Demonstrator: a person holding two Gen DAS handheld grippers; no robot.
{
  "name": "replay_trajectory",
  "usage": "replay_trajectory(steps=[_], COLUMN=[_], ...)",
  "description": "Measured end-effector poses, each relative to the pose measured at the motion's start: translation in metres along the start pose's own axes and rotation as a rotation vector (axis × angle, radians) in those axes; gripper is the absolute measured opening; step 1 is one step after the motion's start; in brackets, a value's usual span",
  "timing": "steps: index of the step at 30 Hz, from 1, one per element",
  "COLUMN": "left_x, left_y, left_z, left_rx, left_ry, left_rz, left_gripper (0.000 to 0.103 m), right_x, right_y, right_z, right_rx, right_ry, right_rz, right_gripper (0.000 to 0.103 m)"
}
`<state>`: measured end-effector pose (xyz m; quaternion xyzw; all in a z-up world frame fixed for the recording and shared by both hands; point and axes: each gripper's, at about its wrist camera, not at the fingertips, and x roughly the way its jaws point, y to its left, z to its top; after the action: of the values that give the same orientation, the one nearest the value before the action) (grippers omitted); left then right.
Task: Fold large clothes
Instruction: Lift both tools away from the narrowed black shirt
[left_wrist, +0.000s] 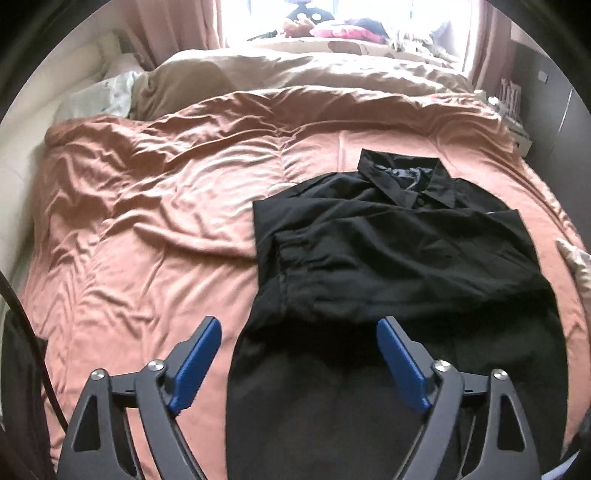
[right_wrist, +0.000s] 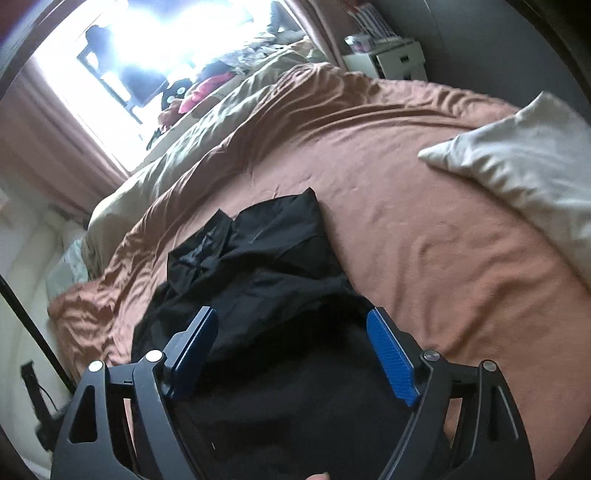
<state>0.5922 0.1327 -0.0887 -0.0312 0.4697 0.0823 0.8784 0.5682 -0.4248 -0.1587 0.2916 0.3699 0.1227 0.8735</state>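
Observation:
A black collared shirt (left_wrist: 399, 258) lies flat on the salmon-pink bedcover (left_wrist: 147, 221), collar away from me, both sleeves folded in over the chest. My left gripper (left_wrist: 299, 332) is open and empty, hovering above the shirt's lower left part near its left edge. In the right wrist view the same shirt (right_wrist: 266, 266) lies below me with its collar at the far left. My right gripper (right_wrist: 291, 325) is open and empty, above the shirt's lower right part. Both sets of blue pads hold nothing.
A beige duvet (left_wrist: 295, 74) is bunched at the far end of the bed by the bright window. A white pillow (right_wrist: 517, 177) lies on the bedcover right of the shirt. A white bedside unit (right_wrist: 391, 59) stands at the far right. Cluttered items lie near the window (left_wrist: 332, 29).

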Motion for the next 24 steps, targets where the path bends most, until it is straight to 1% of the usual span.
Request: replay_trajectory(steps=[1,2,5,7,10,13,15,20,23,24], left_x=[-0.008,-0.018,-0.042,-0.058,-0.078,-0.093,-0.101,-0.117,-0.124,-0.125], left_y=[0.004,0.009,0.02,0.028,0.039,0.05,0.056,0.068,0.073,0.075], left_z=[-0.006,-0.014,-0.035,-0.05,-0.07,-0.091,-0.105,-0.141,-0.165,-0.171], left_rx=[-0.007,-0.022,-0.06,-0.072,-0.09,-0.117,-0.133,-0.147,-0.156,-0.157], left_ry=[-0.007,-0.017,-0.044,-0.061,-0.081,-0.092,-0.094,-0.115,-0.12,-0.118], left_rz=[-0.008,-0.021,-0.047,-0.057,-0.071,-0.084,-0.098,-0.105,-0.109,-0.11], left_gripper=[0.094,0.097,0.099,0.103,0.103,0.103,0.103,0.103,0.103,0.102], right_x=[-0.011,-0.02,-0.049,-0.07,-0.097,-0.111,-0.119,-0.139,-0.154,-0.158], right_y=[-0.001,-0.002,-0.005,-0.006,-0.004,-0.012,-0.022,-0.055,-0.072,-0.08], right_z=[-0.007,-0.013,-0.033,-0.044,-0.063,-0.08,-0.09,-0.109,-0.119,-0.124], right_rx=[-0.02,-0.031,-0.054,-0.076,-0.139,-0.176,-0.195,-0.237,-0.239,-0.229], right_ry=[-0.01,-0.017,-0.036,-0.053,-0.072,-0.047,-0.029,-0.018,-0.018,-0.01], right_rz=[-0.005,-0.012,-0.036,-0.037,-0.04,-0.009,0.007,-0.009,-0.029,-0.024], right_gripper=[0.088,0.089,0.09,0.09,0.09,0.09,0.09,0.09,0.09,0.09])
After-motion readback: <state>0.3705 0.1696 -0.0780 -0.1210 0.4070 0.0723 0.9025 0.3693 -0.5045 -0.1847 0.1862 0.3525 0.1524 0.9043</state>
